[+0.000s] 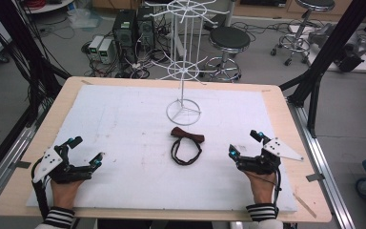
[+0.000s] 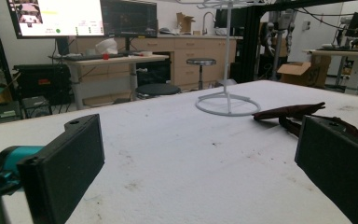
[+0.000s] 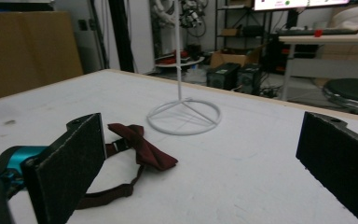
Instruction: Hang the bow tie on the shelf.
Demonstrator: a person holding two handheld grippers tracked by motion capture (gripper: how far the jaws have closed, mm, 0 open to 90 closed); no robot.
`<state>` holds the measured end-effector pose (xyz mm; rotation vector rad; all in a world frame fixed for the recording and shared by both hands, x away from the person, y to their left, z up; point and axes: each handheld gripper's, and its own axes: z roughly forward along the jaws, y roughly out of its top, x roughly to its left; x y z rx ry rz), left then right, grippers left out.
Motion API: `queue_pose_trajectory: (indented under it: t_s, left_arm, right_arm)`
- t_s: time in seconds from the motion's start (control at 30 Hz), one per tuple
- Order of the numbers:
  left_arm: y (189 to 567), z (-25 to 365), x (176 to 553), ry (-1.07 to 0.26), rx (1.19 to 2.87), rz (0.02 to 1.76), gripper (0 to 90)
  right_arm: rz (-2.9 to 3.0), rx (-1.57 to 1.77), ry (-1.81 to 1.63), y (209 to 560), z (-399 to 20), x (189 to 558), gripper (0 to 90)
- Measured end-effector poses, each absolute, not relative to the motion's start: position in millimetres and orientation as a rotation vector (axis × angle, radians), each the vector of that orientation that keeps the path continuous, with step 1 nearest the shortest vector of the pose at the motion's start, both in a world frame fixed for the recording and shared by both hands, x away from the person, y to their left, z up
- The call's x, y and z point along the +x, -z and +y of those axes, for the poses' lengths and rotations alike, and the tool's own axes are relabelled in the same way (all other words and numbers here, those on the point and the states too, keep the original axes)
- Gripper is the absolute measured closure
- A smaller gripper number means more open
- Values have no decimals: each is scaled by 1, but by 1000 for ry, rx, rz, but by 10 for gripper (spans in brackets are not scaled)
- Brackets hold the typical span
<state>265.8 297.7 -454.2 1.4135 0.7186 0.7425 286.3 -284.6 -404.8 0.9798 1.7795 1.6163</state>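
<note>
We logged the scene from the high view first. A wooden table (image 1: 286, 119) carried a white foam sheet (image 1: 124, 143) over most of its top. Just above the centre of the frame stood a white wire display stand (image 1: 183, 71), its ring base (image 1: 183, 112) resting on the sheet. Directly below the base, near but apart from it, lay a dark red bow tie (image 1: 188, 135), its dark strap (image 1: 186, 155) looped beneath it toward the lower part of the frame.

The left gripper (image 1: 86, 151) sat at lower left, held by a hand (image 1: 66, 188) in a striped cuff, jaws spread wide with nothing between them. The right gripper (image 1: 244, 143) sat at lower right, likewise spread wide and empty. Both were well apart from the bow tie, one to each side.

In the left gripper view we saw the bow tie (image 2: 289, 112) at centre right, partly behind the right-hand jaw, and the ring base (image 2: 227, 105) just left of it. In the right gripper view the bow tie (image 3: 142, 147) lay at lower centre, beside the left-hand jaw, the strap (image 3: 116, 191) trailing below, the ring base (image 3: 184, 116) above it.

Beyond the table, at the top of the high view, we noted black stools (image 1: 228, 40) and computer towers (image 1: 126, 28) on the floor
</note>
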Motion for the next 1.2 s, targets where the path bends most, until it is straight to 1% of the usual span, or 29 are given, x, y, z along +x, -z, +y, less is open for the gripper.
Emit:
queue_pose_trajectory:
  t_s: [0.33,0.7,1.07,1.2]
  left_arm:
    - [454,298,266,-742,1413,718,18]
    - [454,298,266,-741,1412,720,17]
    - [454,298,266,-741,1412,721,17]
    - [454,298,266,-740,1412,721,17]
  right_arm:
    - [1993,893,-1547,378,-270,311,7]
    - [2282,717,-1399,348,-231,347,7]
    - [2491,594,-1276,338,-199,374,7]
    - [2506,581,-1296,338,-194,379,7]
